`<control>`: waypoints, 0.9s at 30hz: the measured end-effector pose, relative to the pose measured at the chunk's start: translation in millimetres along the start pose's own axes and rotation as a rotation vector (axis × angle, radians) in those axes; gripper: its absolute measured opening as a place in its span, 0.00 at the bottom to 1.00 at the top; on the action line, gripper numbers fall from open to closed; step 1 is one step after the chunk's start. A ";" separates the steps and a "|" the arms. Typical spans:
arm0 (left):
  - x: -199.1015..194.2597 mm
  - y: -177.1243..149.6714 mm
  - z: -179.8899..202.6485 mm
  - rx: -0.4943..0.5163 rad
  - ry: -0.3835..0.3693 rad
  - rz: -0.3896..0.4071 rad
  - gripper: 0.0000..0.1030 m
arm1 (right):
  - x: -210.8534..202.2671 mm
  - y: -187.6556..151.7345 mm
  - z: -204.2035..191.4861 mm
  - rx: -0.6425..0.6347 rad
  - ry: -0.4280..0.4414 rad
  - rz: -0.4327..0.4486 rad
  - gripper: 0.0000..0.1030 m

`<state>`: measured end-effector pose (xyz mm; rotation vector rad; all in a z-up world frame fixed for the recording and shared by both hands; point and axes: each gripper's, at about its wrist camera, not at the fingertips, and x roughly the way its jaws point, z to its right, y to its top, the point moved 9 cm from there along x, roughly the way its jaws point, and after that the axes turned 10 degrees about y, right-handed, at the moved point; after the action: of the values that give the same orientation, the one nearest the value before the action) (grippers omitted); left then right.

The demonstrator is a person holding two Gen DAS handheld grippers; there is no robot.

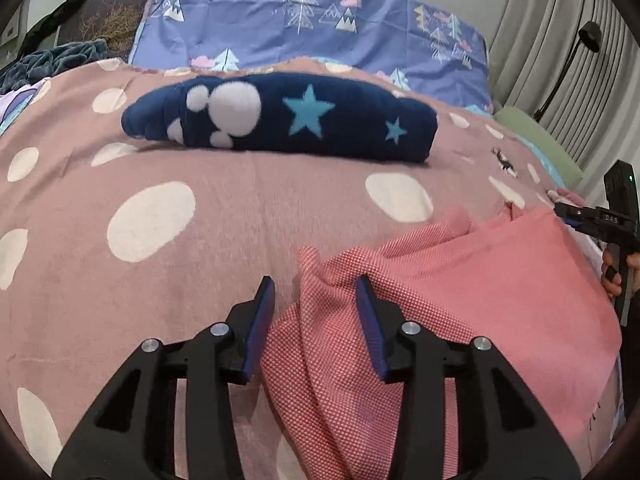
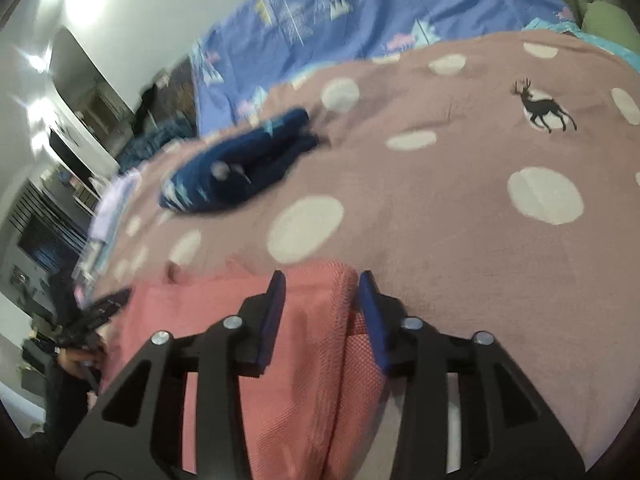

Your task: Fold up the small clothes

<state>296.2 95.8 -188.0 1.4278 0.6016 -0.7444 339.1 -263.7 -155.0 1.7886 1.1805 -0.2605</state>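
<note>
My left gripper (image 1: pixel 316 292) stands with its jaws apart, a bunched fold of the pink garment (image 1: pixel 480 280) lying loose between them — the pads are not pressing it, so I judge I am letting this corner down onto the spotted blanket (image 1: pixel 200 280). My right gripper (image 2: pixel 322 284) looks closed down on the opposite edge of the same cloth, the knit pinched between its pads to keep that side taut while the other settles. The garment lies directly under and in front of both grippers, spread on the near part of the bed. Well beyond it — toward the patterned blue sheet (image 1: pixel 320 20) — lies the navy starred garment (image 1: pixel 280 120), bundled up and apart from my work.
</note>
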 end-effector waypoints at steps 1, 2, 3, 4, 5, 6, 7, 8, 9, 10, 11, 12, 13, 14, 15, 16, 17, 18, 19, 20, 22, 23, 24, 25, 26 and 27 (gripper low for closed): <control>-3.1 0.8 1.1 -0.001 -0.015 0.009 0.02 | -7.0 3.1 -3.6 -0.001 0.008 0.043 0.04; -11.2 3.3 2.1 -0.006 -0.031 0.033 0.03 | -20.9 8.5 -11.4 -0.012 0.043 0.110 0.04; -21.7 7.3 3.0 -0.005 -0.041 0.068 0.03 | -33.1 11.6 -16.8 -0.017 0.065 0.156 0.04; -33.4 12.7 4.8 0.003 -0.050 0.107 0.03 | -44.7 14.7 -20.1 -0.020 0.077 0.194 0.04; -43.9 17.9 6.5 0.012 -0.057 0.138 0.03 | -54.6 17.6 -22.3 -0.025 0.082 0.225 0.04; -48.6 21.1 8.4 0.017 -0.061 0.150 0.03 | -62.2 21.4 -21.2 -0.030 0.074 0.247 0.04; -52.6 25.7 11.8 0.035 -0.061 0.161 0.03 | -62.0 23.4 -16.8 -0.028 0.054 0.246 0.04; -51.2 27.7 14.7 0.055 -0.049 0.161 0.03 | -58.1 23.8 -12.3 -0.020 0.043 0.235 0.04; -42.0 27.1 17.4 0.088 -0.019 0.143 0.03 | -46.4 21.7 -3.6 0.006 0.031 0.200 0.04; -32.7 25.2 17.9 0.108 0.007 0.124 0.04 | -35.0 17.5 5.0 0.030 0.014 0.163 0.04; -19.0 20.7 16.7 0.125 0.042 0.099 0.04 | -24.4 12.7 11.7 0.042 -0.009 0.136 0.04; -7.8 16.4 14.4 0.129 0.064 0.081 0.07 | -14.2 4.6 19.5 0.046 -0.043 0.109 0.05; 1.8 12.3 11.7 0.123 0.071 0.060 0.08 | -8.6 -0.4 25.4 0.054 -0.061 0.095 0.06; 7.2 9.0 8.8 0.109 0.070 0.042 0.11 | -5.8 -6.0 28.3 0.071 -0.061 0.087 0.08; 6.9 8.5 6.6 0.097 0.068 0.041 0.14 | -7.9 -9.9 31.6 0.097 -0.046 0.093 0.09; 0.6 11.0 5.0 0.085 0.060 0.063 0.21 | -12.5 -10.5 33.3 0.115 -0.035 0.104 0.13; -7.4 14.3 4.3 0.076 0.052 0.092 0.26 | -18.6 -10.6 33.7 0.128 -0.024 0.116 0.16; -16.0 16.9 4.0 0.069 0.049 0.115 0.38 | -27.7 -10.8 33.6 0.131 -0.011 0.133 0.19; -26.0 19.4 3.4 0.060 0.063 0.126 0.42 | -35.7 -12.0 33.9 0.124 -0.008 0.142 0.20; -36.2 20.3 5.0 0.055 0.070 0.129 0.42 | -40.3 -12.7 36.3 0.118 -0.012 0.145 0.20; -56.6 20.1 21.2 0.073 0.045 0.138 0.42 | -52.3 -22.1 44.2 0.122 -0.025 0.123 0.20; -71.0 18.1 38.0 0.103 0.028 0.150 0.43 | -54.4 -26.1 45.8 0.130 -0.021 0.113 0.20; -83.2 14.0 58.7 0.144 0.009 0.154 0.43 | -56.6 -33.6 49.3 0.145 0.000 0.092 0.20; -91.8 9.2 78.4 0.179 -0.014 0.156 0.44 | -57.4 -41.1 51.8 0.155 0.021 0.072 0.20; -98.6 2.9 99.2 0.211 -0.037 0.154 0.51 | -58.8 -45.1 52.5 0.157 0.034 0.062 0.20; -104.8 -10.0 132.9 0.265 -0.068 0.137 0.58 | -59.8 -50.3 52.4 0.150 0.055 0.050 0.19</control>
<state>212.1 -26.5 -105.9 1.6623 0.3572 -0.7804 283.7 -336.8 -175.9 1.9647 1.1784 -0.2787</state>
